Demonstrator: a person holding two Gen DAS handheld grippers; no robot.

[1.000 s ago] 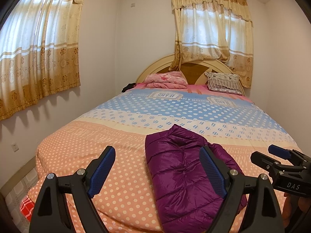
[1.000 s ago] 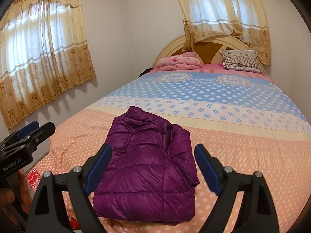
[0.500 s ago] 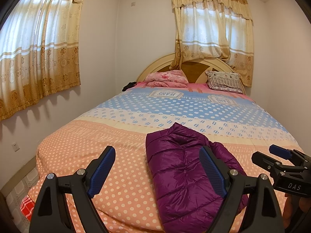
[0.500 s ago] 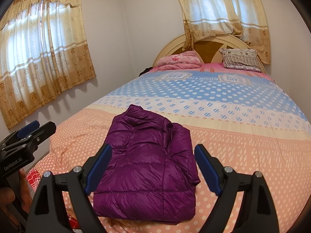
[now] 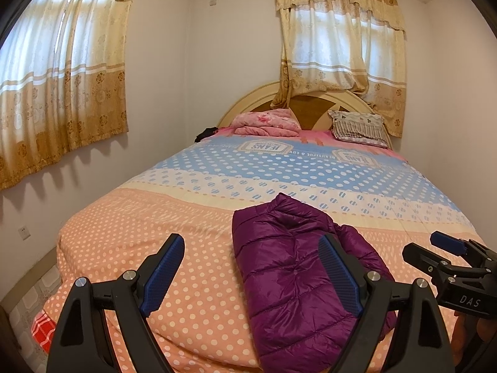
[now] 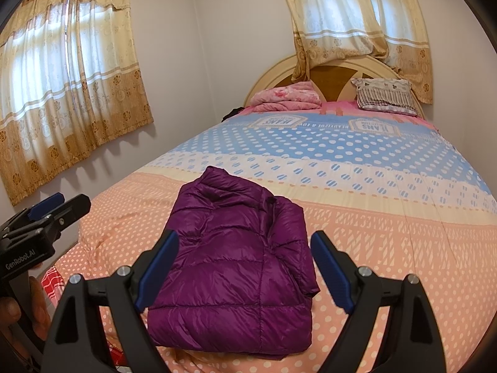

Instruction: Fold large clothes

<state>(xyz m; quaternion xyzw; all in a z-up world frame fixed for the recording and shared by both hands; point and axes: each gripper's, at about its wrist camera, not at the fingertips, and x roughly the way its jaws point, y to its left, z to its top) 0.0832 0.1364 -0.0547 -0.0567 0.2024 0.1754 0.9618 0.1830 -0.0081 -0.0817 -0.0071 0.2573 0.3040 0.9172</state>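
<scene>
A purple puffer jacket [image 5: 289, 267] lies folded into a compact rectangle on the near end of the bed; it also shows in the right wrist view [image 6: 236, 264]. My left gripper [image 5: 253, 275] is open and empty, held back from the bed edge, with the jacket behind its right finger. My right gripper [image 6: 243, 272] is open and empty, held above the jacket's near edge without touching it. Each gripper also shows in the other's view, the right one [image 5: 450, 264] and the left one [image 6: 46, 217].
The bed [image 5: 186, 217] has a dotted orange, cream and blue quilt. A pink folded blanket [image 5: 267, 122] and a striped pillow [image 5: 360, 129] lie by the headboard. Curtained windows are on the left and far walls. A red checked cloth [image 5: 42, 326] hangs by the bed's left corner.
Both grippers stay open and almost still; the views shift only slightly. The jacket has not moved.
</scene>
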